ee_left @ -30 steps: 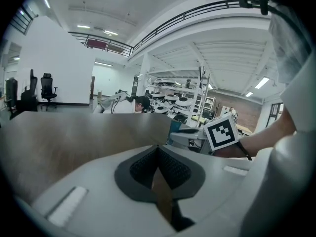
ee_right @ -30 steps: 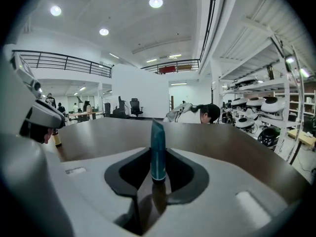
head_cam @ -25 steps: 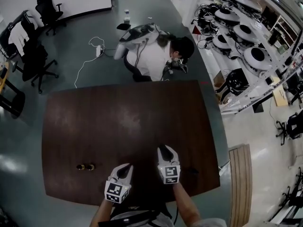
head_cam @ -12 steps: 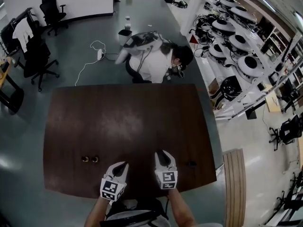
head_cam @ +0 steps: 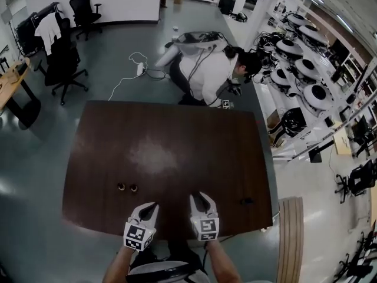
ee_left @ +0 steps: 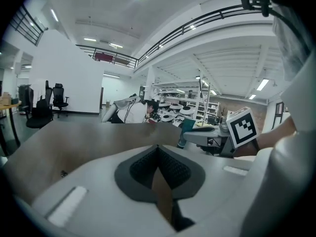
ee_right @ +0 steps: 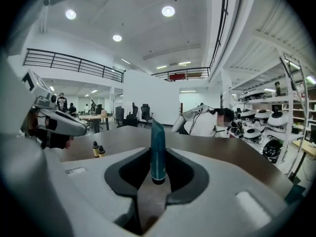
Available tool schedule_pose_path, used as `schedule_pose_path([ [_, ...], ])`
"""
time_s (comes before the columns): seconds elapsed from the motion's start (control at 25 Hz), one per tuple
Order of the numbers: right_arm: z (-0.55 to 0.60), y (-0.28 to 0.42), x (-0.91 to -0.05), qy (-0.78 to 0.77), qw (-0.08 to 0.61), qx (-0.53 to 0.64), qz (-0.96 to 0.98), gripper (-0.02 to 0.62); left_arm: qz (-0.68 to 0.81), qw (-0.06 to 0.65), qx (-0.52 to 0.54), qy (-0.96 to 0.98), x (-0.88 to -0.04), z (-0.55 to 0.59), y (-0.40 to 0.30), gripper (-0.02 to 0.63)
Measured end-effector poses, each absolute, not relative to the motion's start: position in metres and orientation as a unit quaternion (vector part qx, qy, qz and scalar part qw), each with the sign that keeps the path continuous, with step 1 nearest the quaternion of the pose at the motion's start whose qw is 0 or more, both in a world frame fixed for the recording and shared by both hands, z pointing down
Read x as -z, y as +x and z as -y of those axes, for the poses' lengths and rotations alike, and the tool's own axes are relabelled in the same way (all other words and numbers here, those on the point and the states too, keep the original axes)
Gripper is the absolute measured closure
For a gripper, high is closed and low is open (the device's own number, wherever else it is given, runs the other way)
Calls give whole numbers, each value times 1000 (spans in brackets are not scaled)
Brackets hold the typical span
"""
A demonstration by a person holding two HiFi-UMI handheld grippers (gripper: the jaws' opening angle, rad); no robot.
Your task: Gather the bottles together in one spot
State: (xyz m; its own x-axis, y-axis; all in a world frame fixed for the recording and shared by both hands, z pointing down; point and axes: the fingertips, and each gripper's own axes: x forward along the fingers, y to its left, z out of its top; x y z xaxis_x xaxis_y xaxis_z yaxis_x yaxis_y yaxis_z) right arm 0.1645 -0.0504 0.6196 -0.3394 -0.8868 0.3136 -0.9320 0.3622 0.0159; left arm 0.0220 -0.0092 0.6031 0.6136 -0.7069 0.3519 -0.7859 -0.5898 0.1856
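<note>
Two small bottles [head_cam: 127, 187] stand side by side on the table [head_cam: 171, 128], almost touching; this pair is the mark for everything else. Dark caps, yellowish bodies, short and narrow. They are probably light and rigid and quick to topple, so best taken low round the body, under the cap, with a gentle squeeze. Glass or plastic cannot be told. Right of the pair, and nearer the person, the left gripper [head_cam: 149, 207] hovers over the table's near edge. Its jaws are closed tip to tip with nothing between them, only bare tabletop showing through the gap below. Further right of the pair, the right gripper [head_cam: 203, 200] has its jaws partly closed on a teal bottle [ee_right: 157, 149] — slender, upright, clamped at its lower part, with most of its length standing clear above the pads. It looks smooth-skinned and slim, so likely light, but apt to pivot or slide in the grip if swung. A hold nearer mid-length would steady it, and it wants to be set down slowly and vertical just beside the pair. Well right of the pair lies a dark thing [head_cam: 246, 201] on the table — too small to tell what it is.
</note>
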Motion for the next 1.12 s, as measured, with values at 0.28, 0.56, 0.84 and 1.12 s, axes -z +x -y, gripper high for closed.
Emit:
schedule_pose_path([
  [0.28, 42, 114, -617, 517, 137, -80, 841, 500, 462, 165, -114, 864, -599, -7, -23, 606],
  [0.56, 49, 53, -617, 474, 134, -77, 867, 500, 498, 175, -115, 842, -602, -17, -75, 606],
  [0.84, 55, 10, -628, 432, 137, -72, 888, 500, 521, 184, -109, 826, -609, -19, -102, 606],
  [1.12, 66, -17, -650, 405, 147, -75, 899, 500, 534, 198, -111, 814, -623, -20, -121, 604],
])
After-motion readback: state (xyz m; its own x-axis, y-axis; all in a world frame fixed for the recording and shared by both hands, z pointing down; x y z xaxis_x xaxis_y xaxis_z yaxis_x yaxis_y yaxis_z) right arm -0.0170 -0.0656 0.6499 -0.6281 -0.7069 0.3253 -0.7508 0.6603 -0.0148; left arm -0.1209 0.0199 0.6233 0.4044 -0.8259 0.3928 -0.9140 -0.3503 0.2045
